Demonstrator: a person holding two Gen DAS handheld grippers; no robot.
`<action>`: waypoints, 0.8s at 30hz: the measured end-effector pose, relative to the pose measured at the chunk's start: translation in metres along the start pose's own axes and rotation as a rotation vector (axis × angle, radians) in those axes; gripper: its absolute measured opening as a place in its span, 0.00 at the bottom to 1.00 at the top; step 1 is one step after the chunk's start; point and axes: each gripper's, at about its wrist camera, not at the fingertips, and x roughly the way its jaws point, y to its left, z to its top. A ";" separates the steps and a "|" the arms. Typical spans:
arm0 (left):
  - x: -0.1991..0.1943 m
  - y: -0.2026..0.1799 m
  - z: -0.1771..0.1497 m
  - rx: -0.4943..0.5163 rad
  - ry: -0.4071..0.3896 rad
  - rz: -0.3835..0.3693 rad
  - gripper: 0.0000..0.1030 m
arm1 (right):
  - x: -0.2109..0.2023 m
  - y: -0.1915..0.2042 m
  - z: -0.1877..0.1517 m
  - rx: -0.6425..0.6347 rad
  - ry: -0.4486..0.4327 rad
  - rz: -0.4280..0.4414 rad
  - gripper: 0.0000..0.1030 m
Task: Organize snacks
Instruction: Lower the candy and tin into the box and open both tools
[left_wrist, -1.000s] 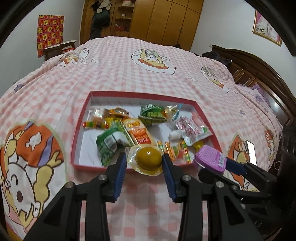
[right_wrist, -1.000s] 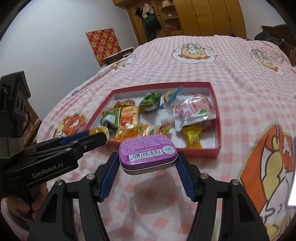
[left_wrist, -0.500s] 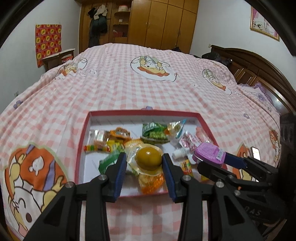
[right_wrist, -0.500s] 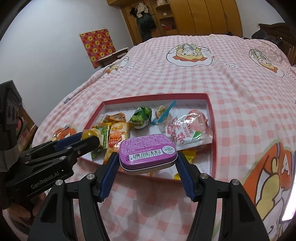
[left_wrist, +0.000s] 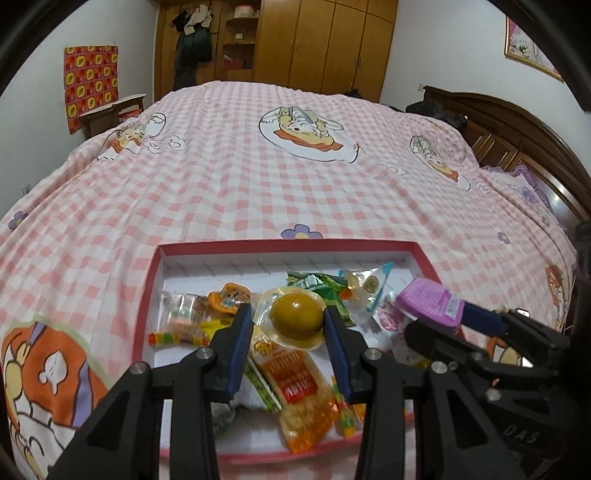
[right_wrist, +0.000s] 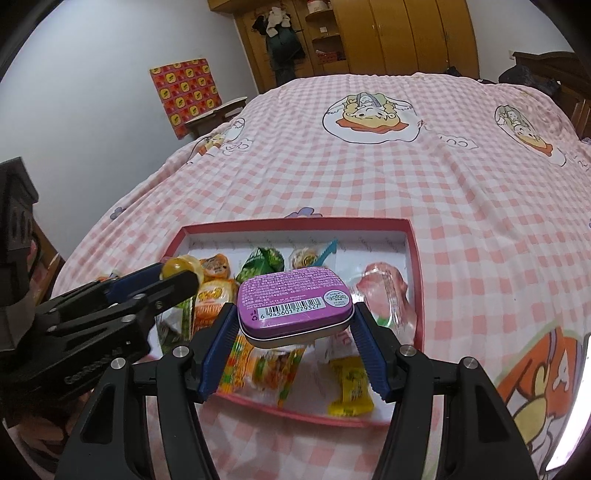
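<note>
A shallow red box (left_wrist: 147, 295) (right_wrist: 413, 258) lies on the bed and holds several loose snack packets. My left gripper (left_wrist: 288, 325) is shut on a sealed yellow jelly cup (left_wrist: 295, 314) and holds it above the box's middle. My right gripper (right_wrist: 295, 321) is shut on a purple mint tin (right_wrist: 295, 295) with a barcode, held above the box's near half. The tin also shows at the right of the left wrist view (left_wrist: 428, 301). The jelly cup shows at the left of the right wrist view (right_wrist: 177, 267).
The box holds an orange packet (left_wrist: 295, 376), green packets (right_wrist: 260, 262), a pink pouch (right_wrist: 388, 291) and a yellow candy (right_wrist: 349, 384). The pink checked bedspread (left_wrist: 258, 177) stretches beyond it. Wooden wardrobes (left_wrist: 325, 44) stand at the back, a dark headboard (left_wrist: 517, 140) on the right.
Both grippers have moved forward from the near rim to over the inside of the box, still holding the jelly cup and the tin.
</note>
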 end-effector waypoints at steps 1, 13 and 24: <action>0.003 0.000 0.001 0.003 0.003 0.004 0.39 | 0.002 -0.001 0.002 0.001 -0.002 -0.004 0.61; 0.042 0.011 0.013 -0.023 0.018 0.019 0.40 | 0.038 -0.029 0.026 0.025 0.003 -0.063 0.62; 0.061 0.019 0.014 -0.019 0.007 0.060 0.40 | 0.070 -0.038 0.028 0.020 0.032 -0.094 0.61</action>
